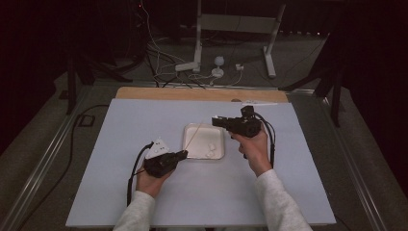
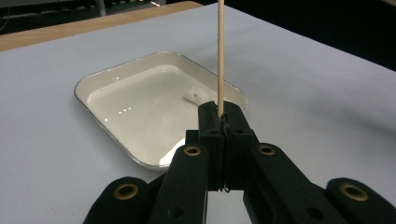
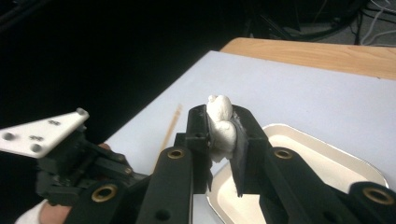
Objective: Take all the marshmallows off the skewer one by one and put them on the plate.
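Over the near edge of the white tray (image 1: 188, 144), the left gripper (image 1: 182, 154) has its jaws clamped tight on the butt end of a thin wooden skewer (image 1: 192, 137). From the high view the skewer's long axis runs from about seven o'clock up to one o'clock, its free tip reaching over the tray's left half. Switch to the left gripper view and there it is again — the skewer (image 2: 220, 56) rising straight from between the closed jaws of the left gripper (image 2: 220, 116) toward twelve o'clock and out past the top edge, with the tray (image 2: 88, 80) lying just beyond and one small white lump (image 2: 194, 95) resting inside it.

At two o'clock from the tray, the right gripper (image 1: 215, 120) hangs above the white table (image 1: 120, 192), pointing toward nine o'clock. Its own camera settles the matter — the right gripper (image 3: 220, 133) is pressed onto a soft white marshmallow (image 3: 220, 126), which bulges up above the pads. Behind it, at eight o'clock, sits the left gripper (image 3: 70, 158), and the skewer (image 3: 170, 126) shows as a blurred brown streak.

Down in the tray, at four o'clock, another white piece (image 1: 210, 149) lies loose.
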Available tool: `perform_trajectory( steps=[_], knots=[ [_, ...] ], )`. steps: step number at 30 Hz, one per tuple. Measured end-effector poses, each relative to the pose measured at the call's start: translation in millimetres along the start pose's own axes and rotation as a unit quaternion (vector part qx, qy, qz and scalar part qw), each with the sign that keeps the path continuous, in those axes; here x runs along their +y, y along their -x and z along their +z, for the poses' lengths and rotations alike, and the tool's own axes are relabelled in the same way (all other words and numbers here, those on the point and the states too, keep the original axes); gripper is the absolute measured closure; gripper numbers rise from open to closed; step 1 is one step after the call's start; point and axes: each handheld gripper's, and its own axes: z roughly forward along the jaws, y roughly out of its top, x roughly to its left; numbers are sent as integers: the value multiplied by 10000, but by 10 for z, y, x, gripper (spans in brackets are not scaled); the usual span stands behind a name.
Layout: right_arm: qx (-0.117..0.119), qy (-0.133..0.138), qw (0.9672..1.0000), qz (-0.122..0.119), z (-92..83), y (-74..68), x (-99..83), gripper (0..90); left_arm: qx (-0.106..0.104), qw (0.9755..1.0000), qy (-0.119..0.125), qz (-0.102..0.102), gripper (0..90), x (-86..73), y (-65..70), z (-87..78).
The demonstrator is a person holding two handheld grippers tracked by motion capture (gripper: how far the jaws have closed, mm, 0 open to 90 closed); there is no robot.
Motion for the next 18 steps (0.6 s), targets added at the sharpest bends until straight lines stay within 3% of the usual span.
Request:
perform_trajectory(
  steps=[6, 18],
  knots=[
    [-326, -164, 9993, -73, 54, 72, -80, 778, -15, 9999, 37, -107, 899, 5, -10, -4],
    [-671, -359, 9971, -77, 146, 165, -197, 773, -44, 9996, 80, -259, 898, 22, -10, 2]
  ],
)
